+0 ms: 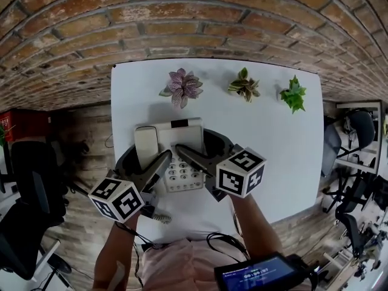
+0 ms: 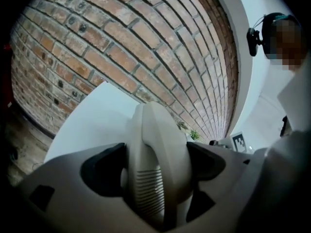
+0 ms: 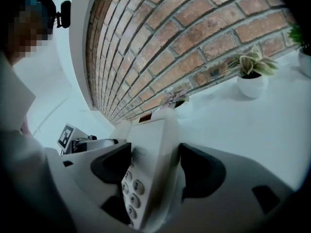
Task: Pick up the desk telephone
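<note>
Beige plastic, stiff, likely light but slick — found desk telephone (image 1: 182,137) at six o'clock on table (image 1: 276,162). Saw left gripper (image 2: 155,162) clamped on loose handset (image 1: 145,145) at nine, right gripper (image 3: 154,166) on keypad (image 1: 183,176) side at three.

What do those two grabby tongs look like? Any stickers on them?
Both are grey plastic, with black pads inside two long prongs. The left tongs and the right tongs each carry a white cube, the left cube and the right cube, printed with black square patterns. Thin black cables hang underneath. The forearms are bare, no sleeves.
</note>
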The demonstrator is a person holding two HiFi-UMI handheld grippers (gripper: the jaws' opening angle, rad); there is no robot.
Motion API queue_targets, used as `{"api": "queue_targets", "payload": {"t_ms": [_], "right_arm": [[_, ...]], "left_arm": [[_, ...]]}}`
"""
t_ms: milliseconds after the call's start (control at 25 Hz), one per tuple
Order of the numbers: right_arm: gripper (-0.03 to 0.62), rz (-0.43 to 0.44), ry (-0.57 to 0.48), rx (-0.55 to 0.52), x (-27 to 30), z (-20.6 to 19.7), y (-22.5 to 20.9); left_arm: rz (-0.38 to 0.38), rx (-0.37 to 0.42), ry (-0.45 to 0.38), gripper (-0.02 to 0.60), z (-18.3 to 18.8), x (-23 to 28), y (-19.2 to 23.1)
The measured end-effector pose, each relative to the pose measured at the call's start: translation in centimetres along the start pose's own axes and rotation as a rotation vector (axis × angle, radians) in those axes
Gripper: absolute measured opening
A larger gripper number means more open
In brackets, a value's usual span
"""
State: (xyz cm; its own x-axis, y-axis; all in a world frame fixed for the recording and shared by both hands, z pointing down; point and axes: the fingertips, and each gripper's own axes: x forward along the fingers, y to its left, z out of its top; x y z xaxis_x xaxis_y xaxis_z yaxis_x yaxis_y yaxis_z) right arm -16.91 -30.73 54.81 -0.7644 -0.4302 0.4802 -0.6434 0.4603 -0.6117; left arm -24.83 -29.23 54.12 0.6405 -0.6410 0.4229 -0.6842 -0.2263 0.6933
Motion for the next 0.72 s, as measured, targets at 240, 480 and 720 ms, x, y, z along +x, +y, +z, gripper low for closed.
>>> {"api": "queue_targets", "payload": {"t_ms": [240,480,720], "right_arm": [[0.368,0.039,-0.043,-0.064,-0.8,0.3,1.6],[0.439,0.178,0.011,0.017,-0.6,-0.7,2.4],[0.367,0.316,0.042,-0.053,-0.6,-1.7,4.4]], "left_arm": [[-0.006,0.120,-0.147,0.391,0.5,-2.1,-1.5],[-0.021,0.252,-0.240,0.382,0.5,-3.6,-3.2],[-0.026,0.289,-0.257,0.373,-0.1,-4.0,-4.0]]}}
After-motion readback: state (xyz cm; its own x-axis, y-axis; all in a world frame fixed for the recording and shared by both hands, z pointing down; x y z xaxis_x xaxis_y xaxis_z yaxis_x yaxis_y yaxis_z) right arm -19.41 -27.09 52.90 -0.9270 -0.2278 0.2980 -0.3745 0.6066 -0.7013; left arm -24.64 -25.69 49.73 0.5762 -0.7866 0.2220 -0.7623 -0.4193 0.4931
